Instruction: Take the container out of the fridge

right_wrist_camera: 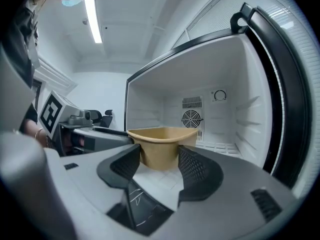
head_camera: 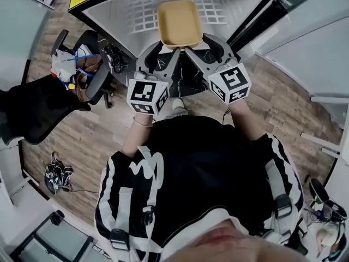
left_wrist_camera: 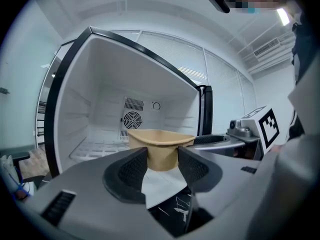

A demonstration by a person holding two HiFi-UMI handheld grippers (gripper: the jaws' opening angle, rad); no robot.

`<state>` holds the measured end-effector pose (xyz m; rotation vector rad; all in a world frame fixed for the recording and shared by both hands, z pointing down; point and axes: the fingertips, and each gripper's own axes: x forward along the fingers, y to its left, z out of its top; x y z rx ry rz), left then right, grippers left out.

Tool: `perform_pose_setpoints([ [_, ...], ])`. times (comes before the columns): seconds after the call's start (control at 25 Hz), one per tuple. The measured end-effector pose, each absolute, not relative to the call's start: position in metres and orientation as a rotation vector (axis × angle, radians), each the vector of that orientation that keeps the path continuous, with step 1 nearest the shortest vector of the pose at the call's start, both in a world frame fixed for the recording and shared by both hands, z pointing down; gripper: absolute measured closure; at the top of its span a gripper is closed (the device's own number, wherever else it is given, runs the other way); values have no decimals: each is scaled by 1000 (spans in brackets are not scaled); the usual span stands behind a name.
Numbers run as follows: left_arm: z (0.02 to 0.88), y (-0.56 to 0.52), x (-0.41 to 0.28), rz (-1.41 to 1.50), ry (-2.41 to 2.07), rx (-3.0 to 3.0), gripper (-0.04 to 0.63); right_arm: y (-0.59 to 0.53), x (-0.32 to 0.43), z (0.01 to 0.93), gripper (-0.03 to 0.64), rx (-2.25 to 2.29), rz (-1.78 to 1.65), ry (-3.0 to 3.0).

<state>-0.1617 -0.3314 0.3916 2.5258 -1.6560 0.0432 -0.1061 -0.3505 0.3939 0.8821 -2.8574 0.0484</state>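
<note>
The tan container [head_camera: 179, 23] sits right at the mouth of the open fridge [head_camera: 117, 21], its far end over the white wire shelf [head_camera: 140, 14] and its near end out toward the person. Both tools are on it: the left gripper [head_camera: 165, 50] pinches the near left corner, the right gripper [head_camera: 203, 49] the near right, and each gripper view shows the padded jaws pressed against the tapered sides just under the rim. So the grab looks done and the lift-out is the step in hand. From above the container reads as empty, just a bare tan bottom, which suggests it is light. The compartment behind it is bare too, with only the round fan grille [left_wrist_camera: 132, 120] on the back wall. The next move calls for an even pull back toward the body, both hands level so the container does not twist between the two grips, and its far end clearing the fridge's front lip.
</note>
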Motion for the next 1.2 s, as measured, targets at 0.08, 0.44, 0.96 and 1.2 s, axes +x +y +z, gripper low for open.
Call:
perform_pose_setpoints([
  [0.08,391,-325,-158,32,-1660,2524,400,-345,-103,393,371,877,43,-2862],
  [0.44,388,-299,-143,4,-1693,2510,400,-319,-87,390,371,865,25,-2877],
  [0.96,387,-263,-122,-10,-1726,2507,400,-284,-67,389,371,848,24,-2903],
  [1.2,385,-248,-116,-22,-1739,2508,400,-269,-61,387,371,847,15,-2910],
])
